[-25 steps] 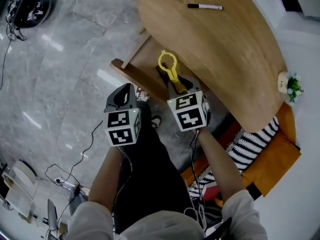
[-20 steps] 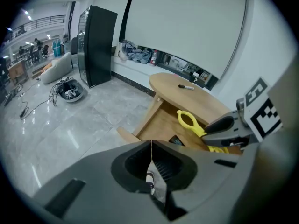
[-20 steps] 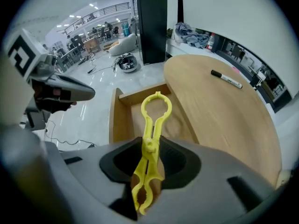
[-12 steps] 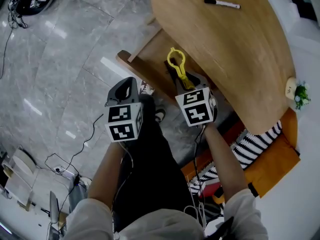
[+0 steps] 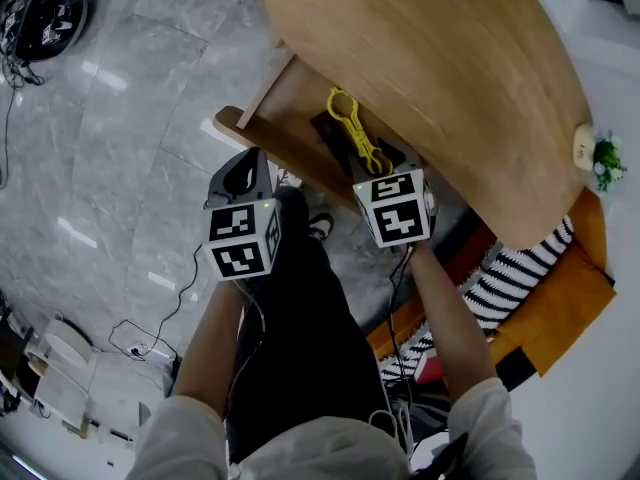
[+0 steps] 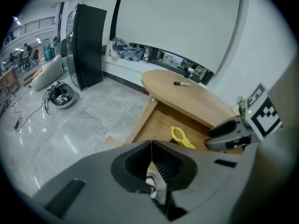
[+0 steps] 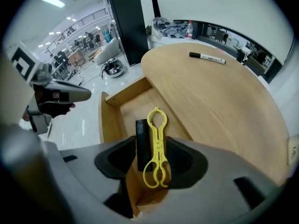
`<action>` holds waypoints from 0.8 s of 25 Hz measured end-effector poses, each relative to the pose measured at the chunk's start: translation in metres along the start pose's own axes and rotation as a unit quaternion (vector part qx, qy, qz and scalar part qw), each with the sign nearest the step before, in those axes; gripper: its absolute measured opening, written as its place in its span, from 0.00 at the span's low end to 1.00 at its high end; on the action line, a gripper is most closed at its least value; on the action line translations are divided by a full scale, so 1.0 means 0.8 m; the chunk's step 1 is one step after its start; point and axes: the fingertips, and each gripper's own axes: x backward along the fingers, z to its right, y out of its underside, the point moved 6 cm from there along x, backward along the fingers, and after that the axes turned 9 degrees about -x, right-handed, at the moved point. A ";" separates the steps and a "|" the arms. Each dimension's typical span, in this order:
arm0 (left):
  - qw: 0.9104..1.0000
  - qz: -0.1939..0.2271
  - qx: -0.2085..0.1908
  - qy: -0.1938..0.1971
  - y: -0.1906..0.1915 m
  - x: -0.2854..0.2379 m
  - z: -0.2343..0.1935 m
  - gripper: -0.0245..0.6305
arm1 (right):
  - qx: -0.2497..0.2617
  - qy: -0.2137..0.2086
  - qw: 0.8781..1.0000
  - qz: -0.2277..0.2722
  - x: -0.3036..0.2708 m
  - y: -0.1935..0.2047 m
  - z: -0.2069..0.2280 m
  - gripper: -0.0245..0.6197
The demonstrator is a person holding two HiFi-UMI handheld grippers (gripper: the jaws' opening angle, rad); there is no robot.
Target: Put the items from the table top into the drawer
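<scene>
the left gripper, jaws pressed together on nothing, hangs idle just off the drawer's front corner. the right gripper's jaws have just been opening and stand wide, the yellow tongs loose between them, lying in the open drawer against a black bar. best to lift straight up so neither jaw drags the tongs out, then reach for the marker far across the table top.

The round pale wooden worktop and its open wooden drawer show smooth, matt grain. The yellow looped plastic clamp looks smooth and slightly glossy. The grey stone-tiled floor is polished and reflective.
</scene>
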 end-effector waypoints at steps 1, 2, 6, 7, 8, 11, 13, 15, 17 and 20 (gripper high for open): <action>1.000 0.000 -0.002 0.002 -0.001 -0.001 0.003 0.05 | -0.003 0.000 1.000 0.002 0.003 0.001 0.001 0.34; 1.000 0.000 -0.005 0.005 -0.001 0.000 0.007 0.05 | -0.006 0.000 1.000 0.004 0.006 0.002 0.001 0.34; 1.000 0.001 -0.010 0.012 -0.003 0.002 0.017 0.05 | -0.015 -0.005 1.000 0.011 0.020 0.003 0.001 0.33; 1.000 0.002 -0.011 0.013 -0.004 0.003 0.019 0.05 | -0.015 -0.007 1.000 0.015 0.023 0.002 0.000 0.33; 1.000 0.003 -0.012 0.014 -0.005 0.003 0.020 0.05 | -0.015 -0.008 1.000 0.019 0.028 0.000 0.001 0.33; 1.000 0.006 -0.012 0.013 -0.012 0.005 0.021 0.05 | -0.010 -0.008 0.999 0.039 0.042 -0.011 0.005 0.32; 1.000 0.007 -0.010 0.011 -0.018 0.006 0.019 0.05 | -0.009 -0.007 0.999 0.050 0.053 -0.024 0.010 0.32; 1.000 0.006 -0.009 0.010 -0.026 0.006 0.016 0.05 | -0.006 -0.005 0.998 0.057 0.062 -0.041 0.018 0.32; 1.000 0.008 -0.009 0.009 -0.040 0.003 0.014 0.05 | 0.002 -0.001 0.998 0.063 0.068 -0.061 0.030 0.32; 1.000 0.012 -0.014 0.008 -0.063 -0.002 0.011 0.05 | 0.008 0.003 0.997 0.071 0.074 -0.094 0.050 0.32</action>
